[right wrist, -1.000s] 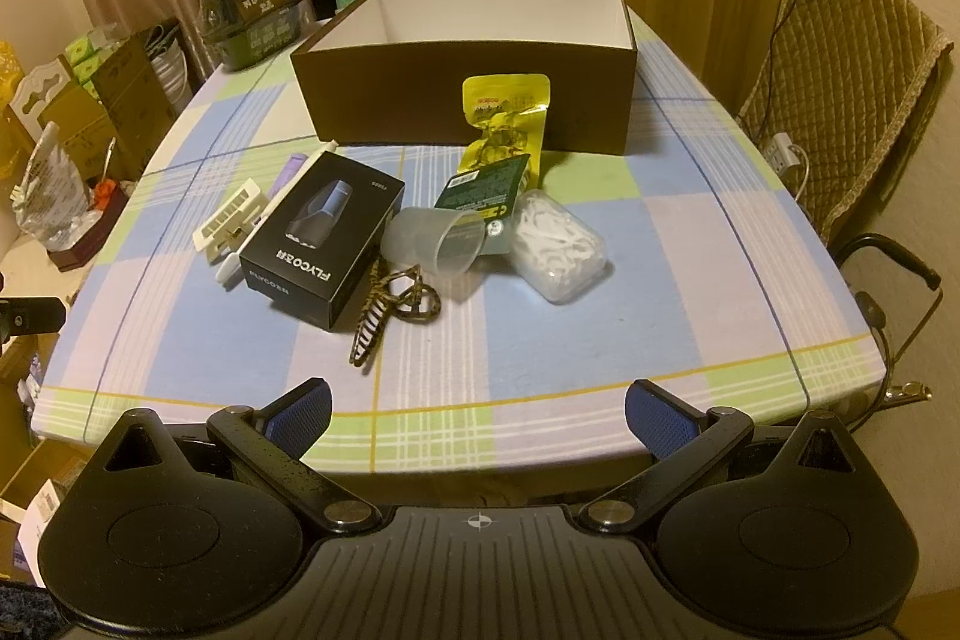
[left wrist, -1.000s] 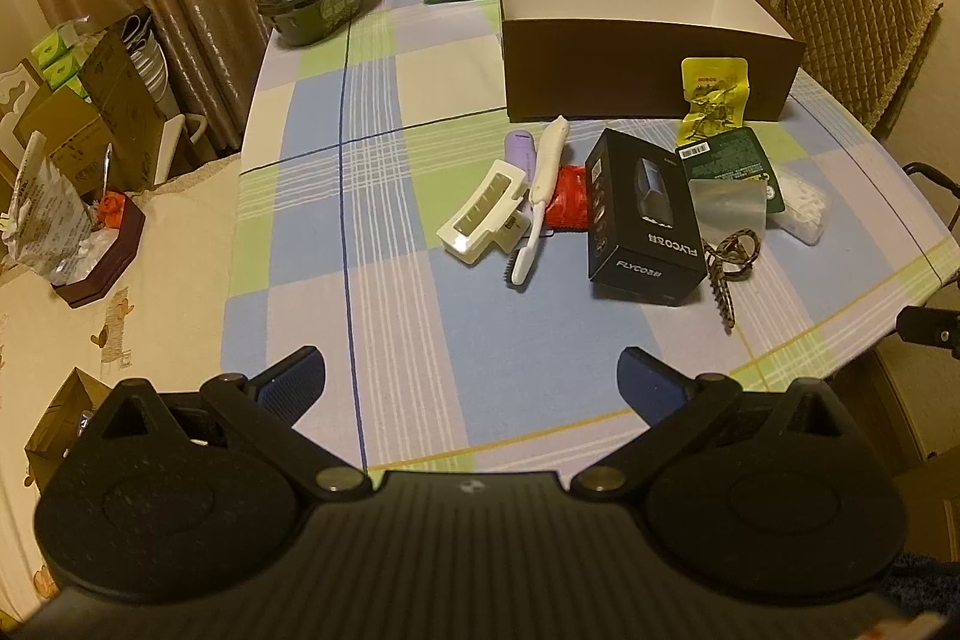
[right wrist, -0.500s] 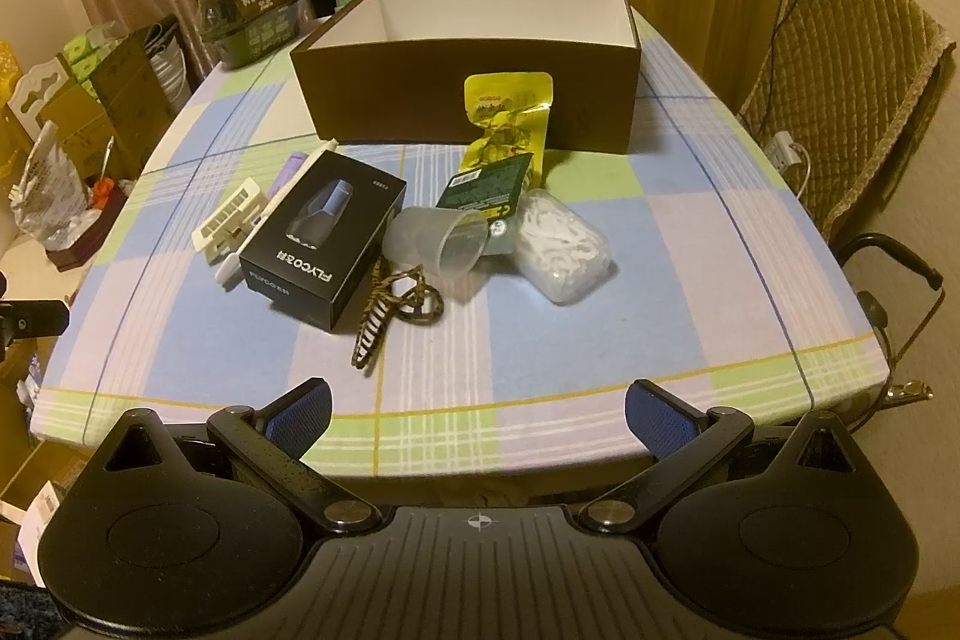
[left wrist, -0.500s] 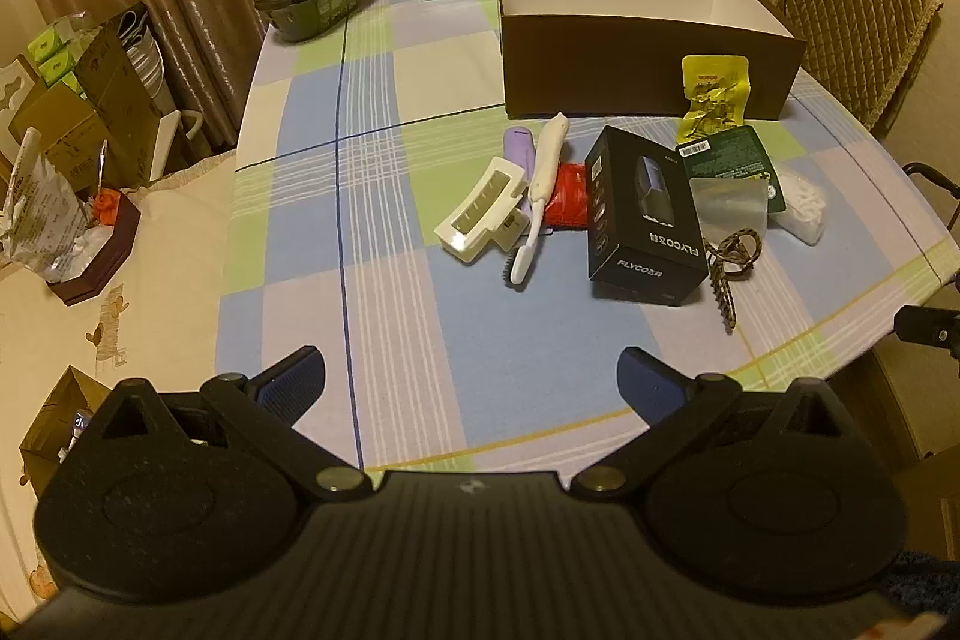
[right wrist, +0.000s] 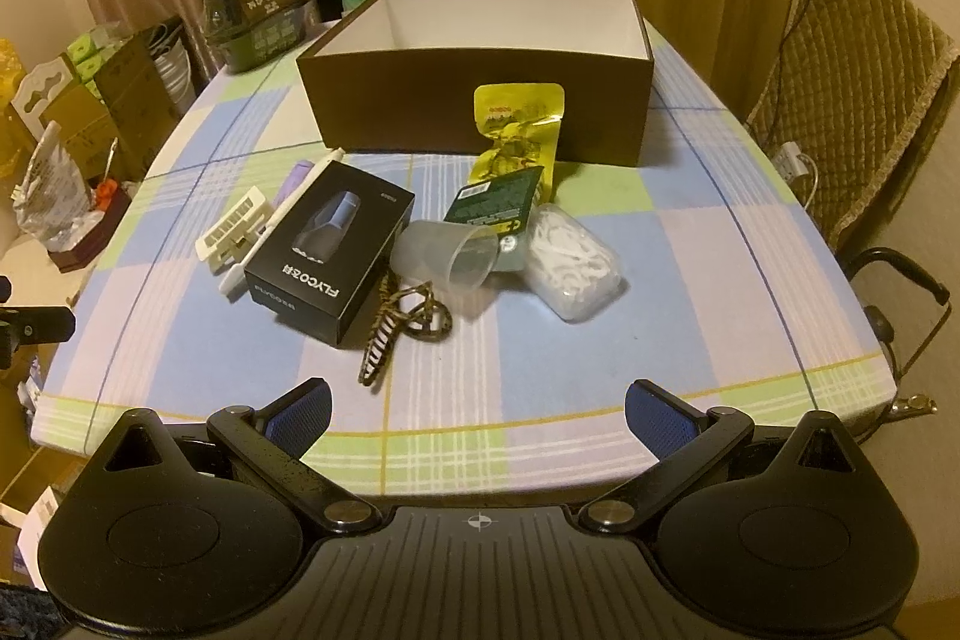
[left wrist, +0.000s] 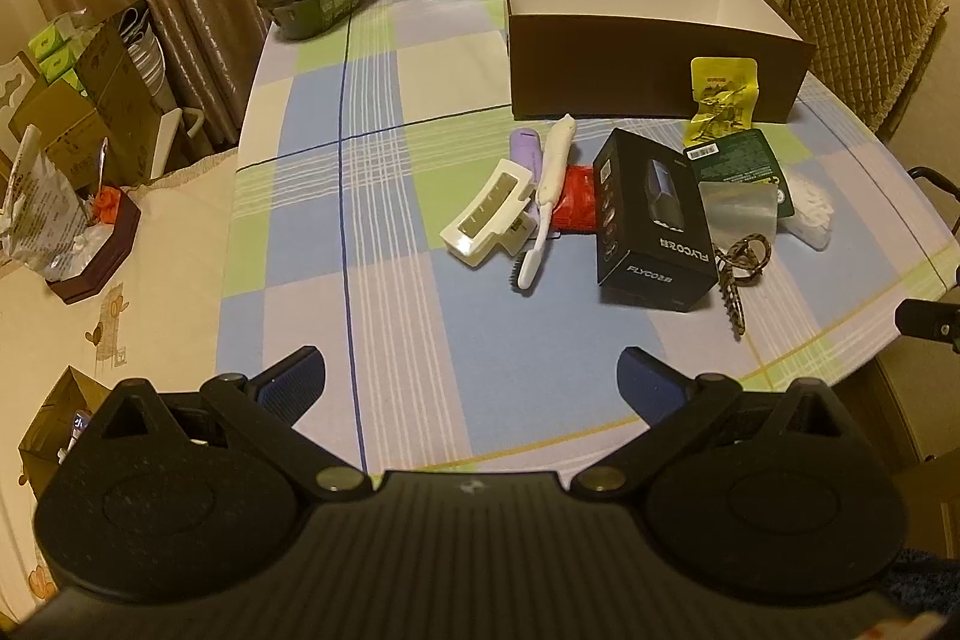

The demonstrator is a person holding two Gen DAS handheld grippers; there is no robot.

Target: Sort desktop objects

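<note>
A: What do the two hand-held grippers do?

B: The left hand-held gripper [left wrist: 471, 370] hangs over the near edge of the counter [left wrist: 384, 292], its jaws spread wide, nothing between them. The right hand-held gripper [right wrist: 478, 403] is the same: released, empty, over the near edge.

A: Where are the things to sort?

B: They lie in one group in the middle of the counter, near the front wall of the brown box [right wrist: 480, 100]. The box is open on top, and its inside is white as far as I can see. A yellow packet [right wrist: 517, 130] leans on its front wall. In front of the packet lies a green packet [right wrist: 492, 202], then a clear cup [right wrist: 447, 256] on its side, touching a bag of white pieces [right wrist: 570, 268] at the right.

A: And at the left?

B: A black carton [right wrist: 330, 256] lies flat. Just beside its near corner is a striped hair clip [right wrist: 384, 340]. Left of the carton are a white toothbrush [left wrist: 549, 196], a white hair claw [left wrist: 486, 214], a purple tube [left wrist: 525, 148] and something red [left wrist: 576, 205], partly hidden.
</note>
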